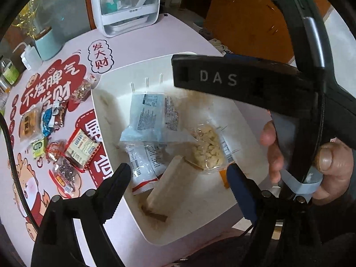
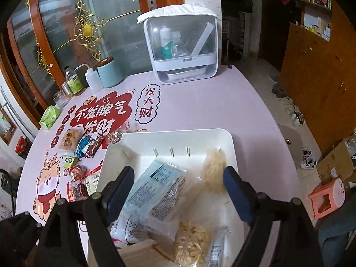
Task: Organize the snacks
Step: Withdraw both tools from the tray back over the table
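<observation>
Left gripper [image 1: 178,175]: jaws apart, empty, over white tray [image 1: 222,213].
Right gripper [image 2: 178,178]: jaws apart, empty, above tray.
Blue packet [image 1: 153,115]: inside tray, long axis toward far wall.
Left view only: hand [image 1: 311,162] holding right gripper.
Loose snacks [image 1: 55,138]: on bench, left of tray.

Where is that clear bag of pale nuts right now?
The nut bag lies inside the white bin, toward its right side in both wrist views, just right of the pale blue packet and beside the wooden block.
</observation>
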